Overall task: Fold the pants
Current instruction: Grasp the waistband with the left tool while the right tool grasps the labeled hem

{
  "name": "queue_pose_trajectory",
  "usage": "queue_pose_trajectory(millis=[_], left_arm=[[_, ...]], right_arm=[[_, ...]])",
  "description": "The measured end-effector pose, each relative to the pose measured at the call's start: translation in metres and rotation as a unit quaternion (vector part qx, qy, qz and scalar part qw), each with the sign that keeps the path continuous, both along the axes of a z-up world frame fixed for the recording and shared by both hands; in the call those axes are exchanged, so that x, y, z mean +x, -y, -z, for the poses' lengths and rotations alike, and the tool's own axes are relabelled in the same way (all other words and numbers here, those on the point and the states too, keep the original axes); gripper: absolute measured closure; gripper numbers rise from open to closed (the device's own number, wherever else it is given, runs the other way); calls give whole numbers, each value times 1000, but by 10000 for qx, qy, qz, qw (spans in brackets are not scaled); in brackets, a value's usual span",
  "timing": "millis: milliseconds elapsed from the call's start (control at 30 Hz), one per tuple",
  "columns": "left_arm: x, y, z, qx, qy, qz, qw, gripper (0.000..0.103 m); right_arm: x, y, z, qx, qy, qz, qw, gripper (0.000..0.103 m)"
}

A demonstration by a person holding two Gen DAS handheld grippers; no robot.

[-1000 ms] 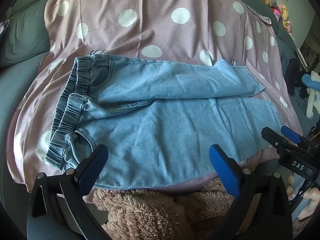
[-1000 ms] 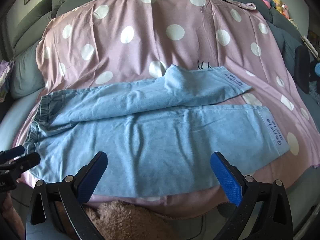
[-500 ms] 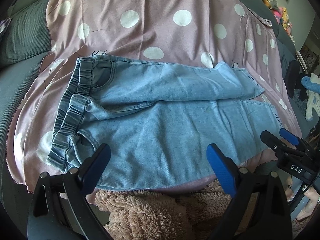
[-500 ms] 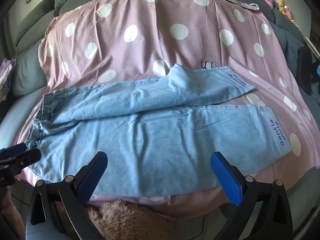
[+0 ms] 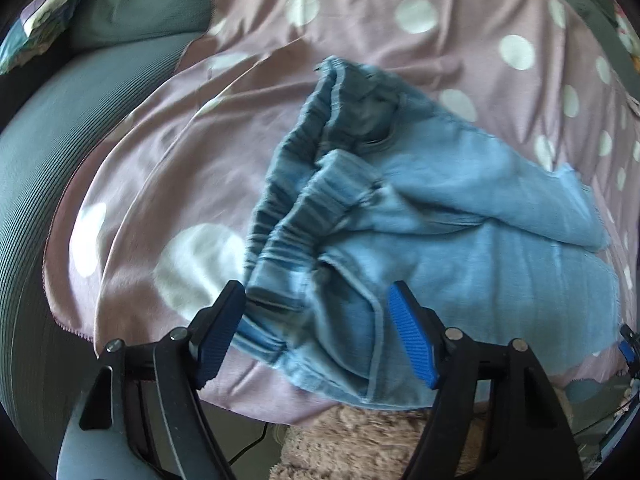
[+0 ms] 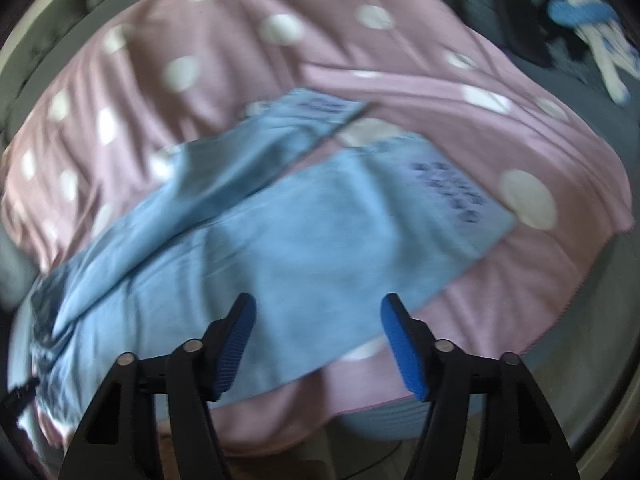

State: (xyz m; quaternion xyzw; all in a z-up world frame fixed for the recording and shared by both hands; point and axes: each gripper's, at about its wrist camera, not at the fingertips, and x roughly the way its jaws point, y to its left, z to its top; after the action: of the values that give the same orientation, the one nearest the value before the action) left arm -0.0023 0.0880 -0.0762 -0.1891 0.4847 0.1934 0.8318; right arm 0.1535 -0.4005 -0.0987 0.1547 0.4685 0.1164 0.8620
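Light blue denim pants (image 5: 440, 240) lie flat on a pink sheet with white dots (image 5: 160, 160), the legs side by side. In the left wrist view my left gripper (image 5: 316, 332) hangs low over the near corner of the elastic waistband (image 5: 288, 232). Its jaws are closing with that corner between them, and the pads do not pinch the cloth. The right wrist view is blurred. There my right gripper (image 6: 320, 332) is over the near edge of the front leg (image 6: 300, 240), short of the hem with dark print (image 6: 448, 188). Its jaws are closing too, with nothing gripped.
A grey-green ribbed cushion (image 5: 48, 160) borders the sheet on the left. A brown fluffy blanket (image 5: 360, 440) lies below the sheet's front edge. A blue and white soft toy (image 6: 592, 28) rests at the far right, beyond the sheet (image 6: 280, 60).
Both grippers dropped closer to the pants. The left swung towards the waistband end, the right towards the hem end. Both pairs of jaws narrowed and both views rolled.
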Motion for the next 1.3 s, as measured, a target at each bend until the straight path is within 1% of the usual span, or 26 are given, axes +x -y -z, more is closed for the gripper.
queue_pose_trajectory(millis=[67, 133, 167, 267, 333, 400, 467, 533, 567, 600, 700, 767, 833, 900, 933, 967, 1000, 1100, 1133, 1200, 1267, 1300], left_arm=[[-1, -9, 8, -111, -85, -169, 9998, 38], [-3, -16, 16, -340, -147, -324, 9988, 43], [-4, -18, 19, -393, -178, -370, 9984, 46], [-9, -18, 19, -408, -120, -361, 9984, 49], [-12, -17, 19, -504, -93, -380, 9980, 52], [-15, -18, 19, -644, -43, -414, 9971, 53], [-19, -21, 20, -790, 30, -469, 9958, 54], [-21, -22, 20, -835, 108, -547, 9949, 58], [-22, -22, 20, -839, 148, -603, 9945, 59], [-23, -21, 18, -826, 172, -638, 9944, 61], [-26, -24, 9, -726, 316, -706, 9944, 63], [-30, -26, 0, -716, 408, -688, 9942, 65], [-34, -32, -4, -787, 466, -707, 9933, 66], [-35, -34, 1, -781, 351, -707, 9938, 66], [-34, -34, 6, -768, 226, -655, 9946, 66], [-35, -34, 12, -757, 137, -669, 9948, 65], [-35, -33, 16, -765, 92, -664, 9948, 65], [-39, -33, 13, -722, 110, -648, 9952, 65], [-40, -34, 10, -718, 115, -657, 9952, 65], [-40, -32, 6, -646, 102, -604, 9960, 65], [-37, -33, 11, -638, -7, -593, 9962, 64], [-36, -35, 17, -663, -86, -631, 9958, 60]], right_arm=[[12, 25, 11, -119, -139, 363, 9992, 49], [24, 48, 20, -75, -300, 641, 9975, 50], [32, 62, 26, 6, -370, 794, 9962, 50], [43, 85, 36, 68, -521, 1102, 9925, 51], [46, 91, 40, 198, -560, 1150, 9916, 55], [51, 96, 48, 500, -670, 1154, 9898, 65], [54, 97, 53, 667, -696, 1158, 9886, 70], [55, 94, 53, 649, -612, 1186, 9889, 78], [56, 96, 54, 645, -584, 1207, 9889, 86], [57, 96, 54, 646, -567, 1233, 9886, 90], [59, 99, 51, 724, -480, 1274, 9880, 94], [53, 101, 34, 697, -187, 1295, 9889, 95], [44, 105, 18, 802, 93, 1301, 9882, 96], [34, 110, 6, 827, 305, 1315, 9874, 96], [31, 110, 5, 729, 369, 1294, 9882, 96], [30, 110, 7, 605, 351, 1286, 9892, 97], [33, 108, 16, 463, 240, 1271, 9905, 97], [40, 106, 47, 406, -187, 1286, 9907, 96], [39, 107, 53, 408, -238, 1319, 9901, 96], [36, 106, 52, 379, -190, 1359, 9898, 97], [34, 106, 43, 345, -63, 1393, 9896, 97], [34, 105, 40, 295, -31, 1376, 9900, 97]])
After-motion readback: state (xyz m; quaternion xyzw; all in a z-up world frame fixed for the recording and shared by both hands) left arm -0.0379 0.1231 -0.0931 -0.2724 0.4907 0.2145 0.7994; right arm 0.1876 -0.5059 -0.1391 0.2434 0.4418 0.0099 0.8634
